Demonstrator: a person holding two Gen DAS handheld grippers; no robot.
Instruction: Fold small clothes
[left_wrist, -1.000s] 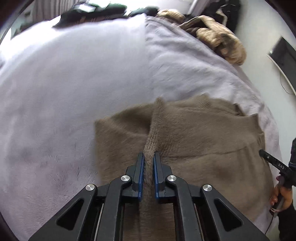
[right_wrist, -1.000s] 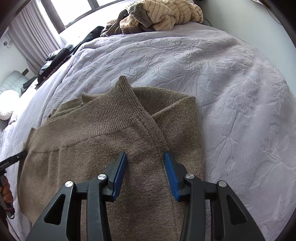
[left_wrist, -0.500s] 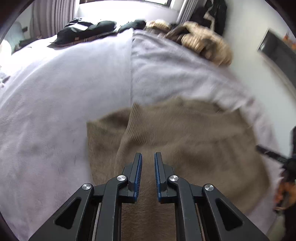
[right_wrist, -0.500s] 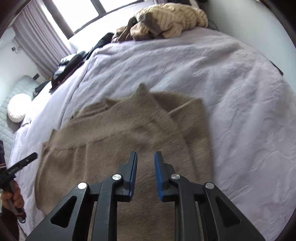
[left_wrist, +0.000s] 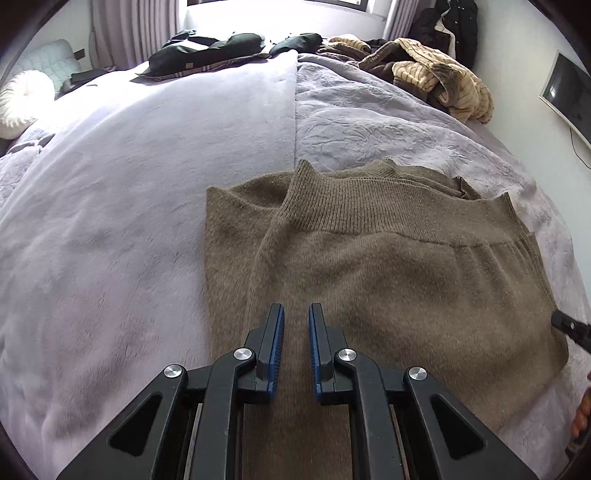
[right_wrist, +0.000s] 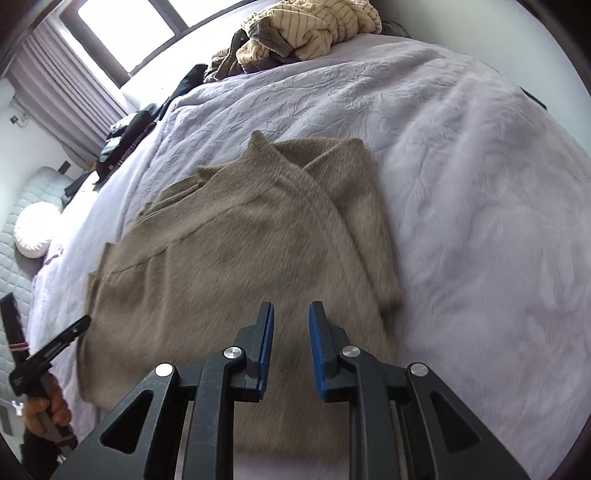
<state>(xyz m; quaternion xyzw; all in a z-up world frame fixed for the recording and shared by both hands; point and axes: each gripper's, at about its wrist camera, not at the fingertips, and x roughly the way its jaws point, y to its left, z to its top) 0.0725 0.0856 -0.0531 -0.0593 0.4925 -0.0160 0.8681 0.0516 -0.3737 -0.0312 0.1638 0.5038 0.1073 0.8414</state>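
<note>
Brown knit, a folded sweater (left_wrist: 388, 273), lies on the lavender plush bedspread (left_wrist: 110, 206), filling the lower middle of the left wrist view from about 6 o'clock up past centre. Its ribbed band (left_wrist: 369, 206) runs across the top edge toward 2 o'clock, and one side is folded over itself along a seam at 10 o'clock of the garment.

From the left wrist camera, the left gripper (left_wrist: 296, 317) hangs over the sweater with its blue-lined fingers a narrow gap apart, pinching nothing; whether the tips touch the wool cannot be told. From the right wrist camera, the right gripper (right_wrist: 291, 317) likewise sits over the sweater (right_wrist: 229, 266), fingers slightly parted with bare knit showing between them.

At 1 o'clock in the left view a heap of striped cream clothes (left_wrist: 439, 77) rests at the far edge of the bed, with dark garments (left_wrist: 207, 48) at 11 o'clock and a white round cushion (left_wrist: 18, 99) at 9 o'clock.
</note>
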